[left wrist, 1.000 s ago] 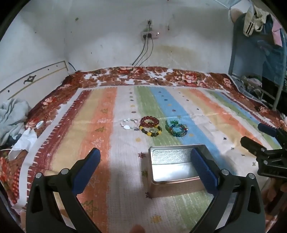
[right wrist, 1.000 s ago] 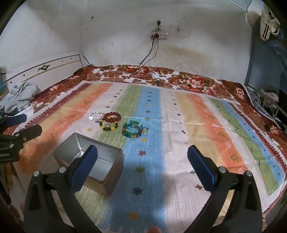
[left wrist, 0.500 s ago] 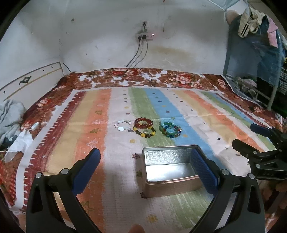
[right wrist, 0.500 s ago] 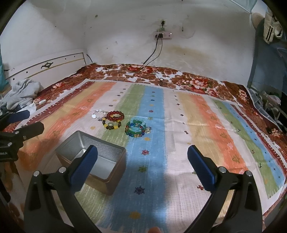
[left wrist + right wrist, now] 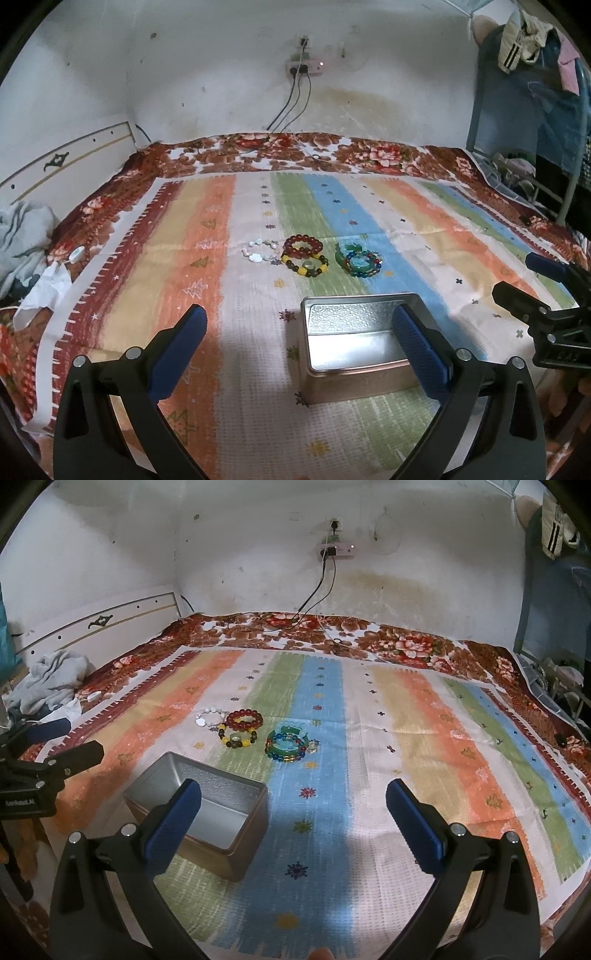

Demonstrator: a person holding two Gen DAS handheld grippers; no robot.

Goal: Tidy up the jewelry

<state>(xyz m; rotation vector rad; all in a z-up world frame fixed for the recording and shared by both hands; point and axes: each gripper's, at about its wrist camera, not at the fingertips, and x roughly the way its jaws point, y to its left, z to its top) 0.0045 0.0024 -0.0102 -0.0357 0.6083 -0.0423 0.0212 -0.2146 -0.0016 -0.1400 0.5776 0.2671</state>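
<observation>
both our claws, left claw (image 5: 299,325) and right claw (image 5: 293,799), hang released and empty over the bed (image 5: 424,716). the bracelets (image 5: 258,731) lie just beyond the open tin (image 5: 199,812); we'd lower onto one bead ring squarely before pinching.

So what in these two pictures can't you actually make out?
- Metal tin: in the left wrist view a blue finger pad covers its right wall; in the right wrist view a pad hides its near corner.
- Green and blue bracelets: overlapping, so their count is unclear in either view.
- White bracelet: beads too small to tell apart.
- Right gripper: cut off by the left view's edge.
</observation>
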